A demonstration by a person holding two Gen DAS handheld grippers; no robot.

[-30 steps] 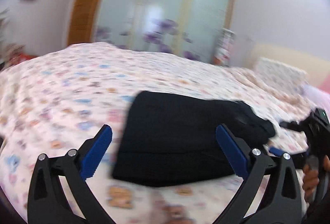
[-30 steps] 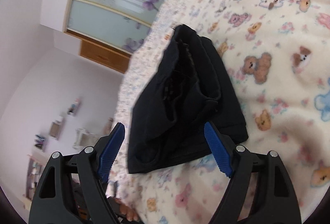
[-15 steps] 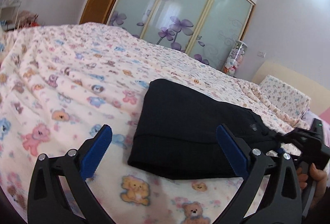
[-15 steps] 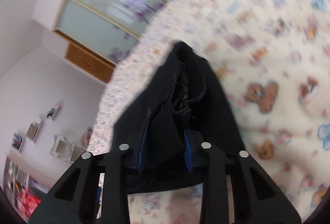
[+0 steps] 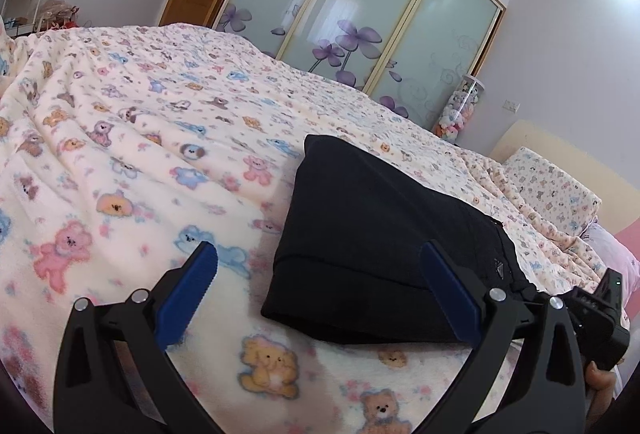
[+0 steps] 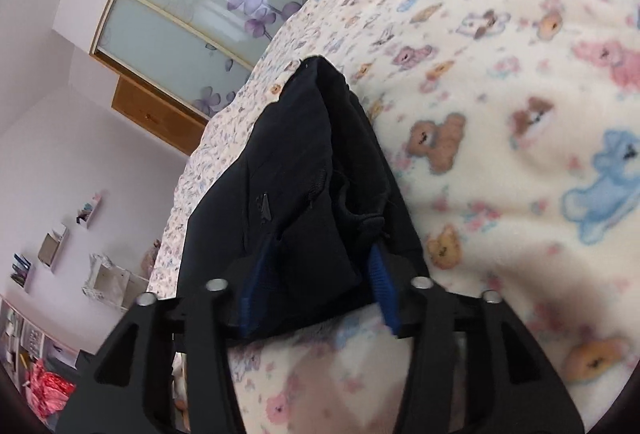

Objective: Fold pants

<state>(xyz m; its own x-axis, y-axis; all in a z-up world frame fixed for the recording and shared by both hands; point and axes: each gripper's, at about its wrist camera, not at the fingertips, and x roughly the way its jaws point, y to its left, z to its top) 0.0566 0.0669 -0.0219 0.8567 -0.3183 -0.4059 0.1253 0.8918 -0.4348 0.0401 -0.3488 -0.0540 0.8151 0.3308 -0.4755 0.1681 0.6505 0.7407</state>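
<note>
The right gripper clamps the folded black pants on the bed; the left gripper hovers, fingers apart. A one-sided pull risks undoing the stacked layers.

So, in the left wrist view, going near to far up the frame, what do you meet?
Open left gripper → folded black pants → teddy-bear print blanket → frosted glass wardrobe doors with purple flowers.
</note>
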